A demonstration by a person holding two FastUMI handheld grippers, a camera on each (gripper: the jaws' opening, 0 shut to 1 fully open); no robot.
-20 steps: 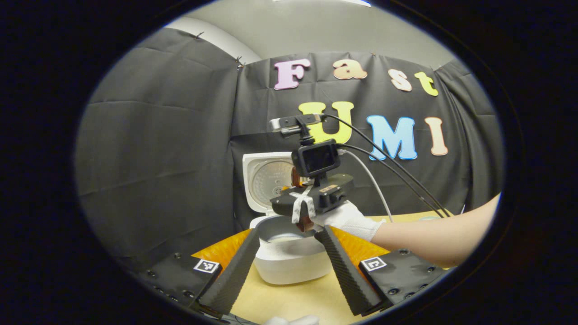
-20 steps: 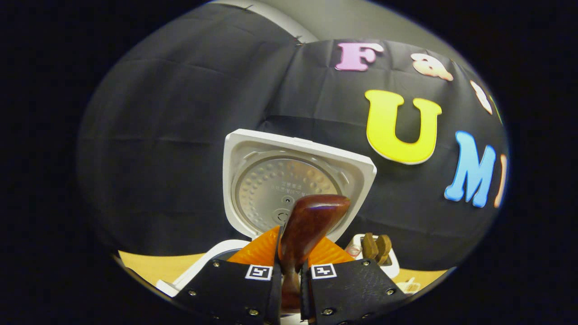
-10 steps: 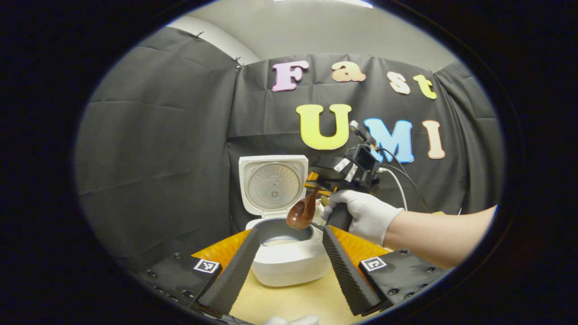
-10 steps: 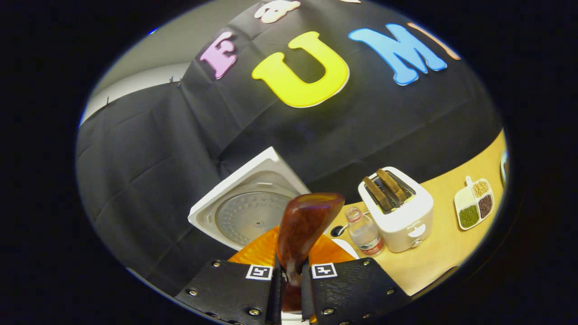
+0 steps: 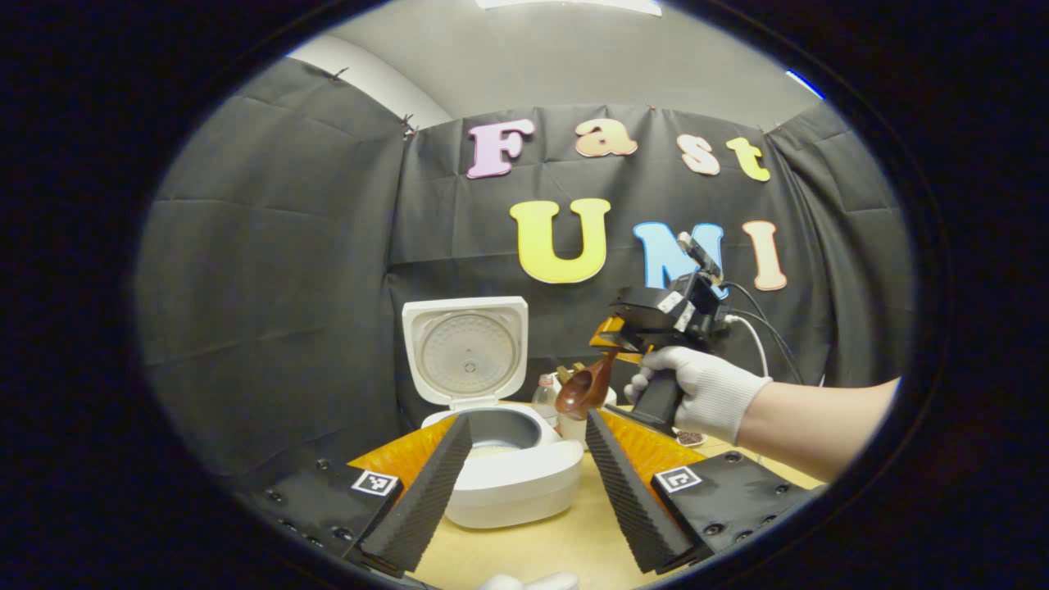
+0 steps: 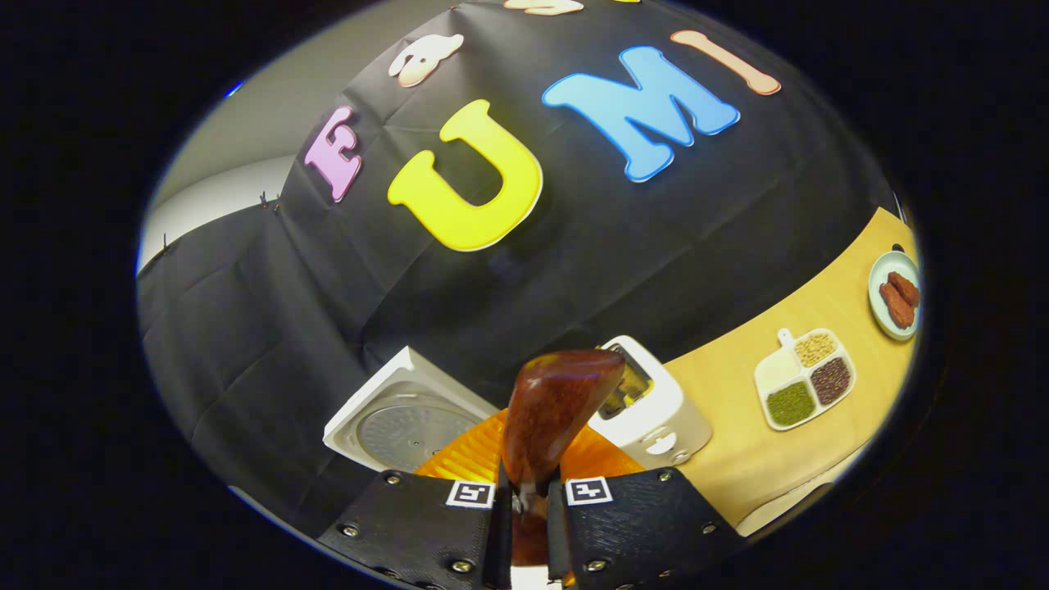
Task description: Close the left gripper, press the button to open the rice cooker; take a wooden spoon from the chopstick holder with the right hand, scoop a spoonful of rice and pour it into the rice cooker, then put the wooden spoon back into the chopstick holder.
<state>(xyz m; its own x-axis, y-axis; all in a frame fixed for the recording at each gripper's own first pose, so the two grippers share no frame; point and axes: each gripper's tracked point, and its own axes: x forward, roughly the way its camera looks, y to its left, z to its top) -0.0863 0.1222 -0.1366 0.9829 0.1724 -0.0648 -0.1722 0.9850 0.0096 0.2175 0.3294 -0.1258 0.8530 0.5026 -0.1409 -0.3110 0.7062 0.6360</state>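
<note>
The white rice cooker (image 5: 516,483) stands with its lid (image 5: 465,352) raised, and pale rice lies in the grey inner pot (image 5: 500,430). My left gripper (image 5: 526,419) is open in front of it, the pot framed between its fingers. To the right of the cooker, a white-gloved hand (image 5: 697,393) holds my right gripper (image 5: 613,344), which is shut on the handle of a dark wooden spoon (image 5: 583,389) whose bowl hangs low. In the right gripper view the spoon (image 6: 557,410) sticks up from my right gripper (image 6: 529,500), with the cooker's lid (image 6: 401,422) to its left.
A white toaster (image 6: 647,401) stands behind the spoon on the wooden table (image 6: 737,442). Farther right lie a divided dish of grains (image 6: 803,378) and a plate with brown pieces (image 6: 896,293). A small bottle (image 5: 545,393) stands beside the cooker.
My right gripper has lifted from over the pot and swung to the right with the spoon, tilting as it went. My left gripper has stayed open and turned slightly right.
</note>
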